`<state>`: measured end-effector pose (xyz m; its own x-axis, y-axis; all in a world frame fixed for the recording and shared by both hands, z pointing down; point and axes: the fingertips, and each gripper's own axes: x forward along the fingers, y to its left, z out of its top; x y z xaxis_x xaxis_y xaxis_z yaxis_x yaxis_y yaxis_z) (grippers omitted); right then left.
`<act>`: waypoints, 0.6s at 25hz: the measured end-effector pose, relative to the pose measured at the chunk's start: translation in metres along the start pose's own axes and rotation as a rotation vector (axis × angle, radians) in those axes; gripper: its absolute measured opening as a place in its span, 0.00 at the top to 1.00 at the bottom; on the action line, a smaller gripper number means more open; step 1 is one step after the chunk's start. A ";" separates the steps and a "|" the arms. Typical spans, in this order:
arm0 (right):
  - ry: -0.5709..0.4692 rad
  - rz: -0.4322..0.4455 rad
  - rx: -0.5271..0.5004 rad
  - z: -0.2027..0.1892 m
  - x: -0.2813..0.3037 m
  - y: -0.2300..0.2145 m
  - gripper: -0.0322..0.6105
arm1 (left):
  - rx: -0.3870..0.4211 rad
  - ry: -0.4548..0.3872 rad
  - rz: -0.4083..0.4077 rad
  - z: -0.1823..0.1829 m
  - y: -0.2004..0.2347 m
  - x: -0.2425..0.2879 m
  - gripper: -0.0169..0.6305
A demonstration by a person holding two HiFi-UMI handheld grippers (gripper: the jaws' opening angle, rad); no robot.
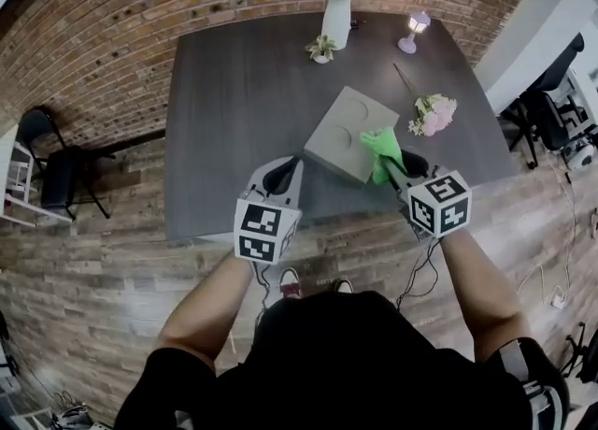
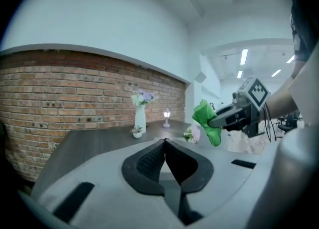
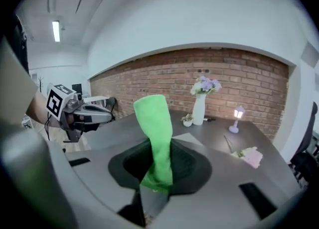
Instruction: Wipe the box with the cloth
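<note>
Got the cloth (image 1: 381, 150) pinched tight in the right tongs (image 1: 394, 170), just right of centre in the head view, poking out past the tips over the near-right edge of the box (image 1: 346, 134). Can't tell about actual contact there. Holding the left tongs (image 1: 285, 172) pressed together and empty, just left of the box's near corner, above the front edge of the surface (image 1: 224, 92).

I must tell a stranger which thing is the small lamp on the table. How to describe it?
Look at the dark table, at its far edge by the brick wall, where a tall white vase holds flowers. The small lamp stands apart to the vase's right in the head view. It alone glows; its neighbours are all flowers or plants.
</note>
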<state>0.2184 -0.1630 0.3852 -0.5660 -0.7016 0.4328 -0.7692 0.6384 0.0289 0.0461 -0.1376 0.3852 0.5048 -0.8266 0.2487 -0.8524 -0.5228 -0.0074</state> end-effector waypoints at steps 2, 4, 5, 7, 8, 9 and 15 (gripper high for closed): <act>-0.078 -0.015 0.008 0.003 -0.013 -0.021 0.82 | -0.021 -0.076 0.036 0.026 -0.013 0.003 0.96; -0.140 -0.031 0.021 0.006 -0.027 -0.044 0.82 | -0.045 -0.123 0.058 0.049 -0.029 0.008 0.96; -0.163 -0.041 0.024 0.006 -0.034 -0.054 0.82 | -0.053 -0.130 0.068 0.055 -0.038 0.011 0.96; -0.193 -0.061 0.019 0.004 -0.043 -0.069 0.82 | -0.057 -0.125 0.096 0.058 -0.051 0.014 0.96; -0.203 -0.068 0.014 0.004 -0.045 -0.072 0.82 | -0.055 -0.119 0.114 0.057 -0.056 0.014 0.96; -0.215 -0.073 0.009 0.007 -0.047 -0.074 0.82 | -0.052 -0.114 0.130 0.057 -0.059 0.012 0.96; -0.313 -0.103 -0.038 0.039 -0.071 -0.085 0.82 | -0.057 -0.108 0.161 0.067 -0.070 0.015 0.96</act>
<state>0.3122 -0.1797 0.3171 -0.5539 -0.8226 0.1285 -0.8189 0.5661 0.0945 0.1222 -0.1278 0.3242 0.3705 -0.9177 0.1431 -0.9280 -0.3721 0.0166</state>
